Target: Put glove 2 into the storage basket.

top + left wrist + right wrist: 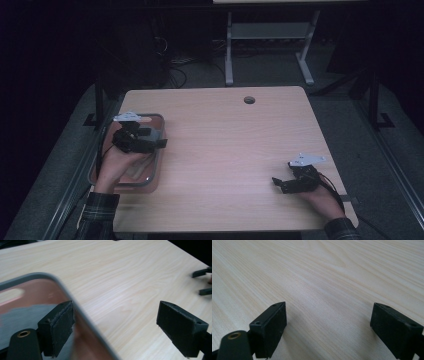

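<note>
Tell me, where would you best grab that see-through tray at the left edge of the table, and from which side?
Probably by its thin grey rim on the long side facing the table's middle, coming down from above. The tray is wide and shallow, so only its upright wall fits between jaws. The left gripper hovers open there, one pad inside the wall, the other outside.

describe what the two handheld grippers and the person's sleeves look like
Both the left gripper and the right gripper are black, with blocky rectangular jaws. Each carries a grey three-cornered plate on top and a brass-coloured ring on its body. The sleeves are dark plaid.
</note>
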The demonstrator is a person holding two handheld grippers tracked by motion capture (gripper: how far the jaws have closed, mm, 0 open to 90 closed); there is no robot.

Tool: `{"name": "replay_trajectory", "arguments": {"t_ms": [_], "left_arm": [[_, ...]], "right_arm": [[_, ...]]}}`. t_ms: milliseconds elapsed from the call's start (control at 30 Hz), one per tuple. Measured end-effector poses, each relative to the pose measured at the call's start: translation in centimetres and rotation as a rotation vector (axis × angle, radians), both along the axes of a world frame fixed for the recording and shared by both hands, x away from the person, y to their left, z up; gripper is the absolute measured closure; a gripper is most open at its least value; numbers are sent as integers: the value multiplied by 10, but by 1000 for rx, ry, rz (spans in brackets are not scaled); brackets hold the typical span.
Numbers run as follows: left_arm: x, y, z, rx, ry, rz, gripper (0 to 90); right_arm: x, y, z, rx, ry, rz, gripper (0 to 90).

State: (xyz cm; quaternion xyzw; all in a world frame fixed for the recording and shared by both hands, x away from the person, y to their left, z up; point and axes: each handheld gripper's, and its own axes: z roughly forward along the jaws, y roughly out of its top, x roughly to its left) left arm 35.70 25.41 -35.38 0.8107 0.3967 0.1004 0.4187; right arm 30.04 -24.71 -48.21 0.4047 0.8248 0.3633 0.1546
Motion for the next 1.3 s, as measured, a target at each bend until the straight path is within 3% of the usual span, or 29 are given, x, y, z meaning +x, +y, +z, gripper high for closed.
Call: {"name": "replay_trajectory", "arguments": {"t_ms": [233,700,833,1100,1300], "left_arm": [[-5,-38,-10,22,8,-66,141],[-20,-102,-40,64,-19,-189,142],[-24,-117,-55,117,-11,-229,142],[-31,-137,-86,215,44,-304,141],[-35,-142,-98,243,46,-316,141]], "right_arm": [[0,0,0,0,1,0,133],[0,0,0,0,0,5,133],[0,0,0,0,0,6,133],[0,0,0,0,0,6,133],[0,0,0,0,1,6,133]]}}
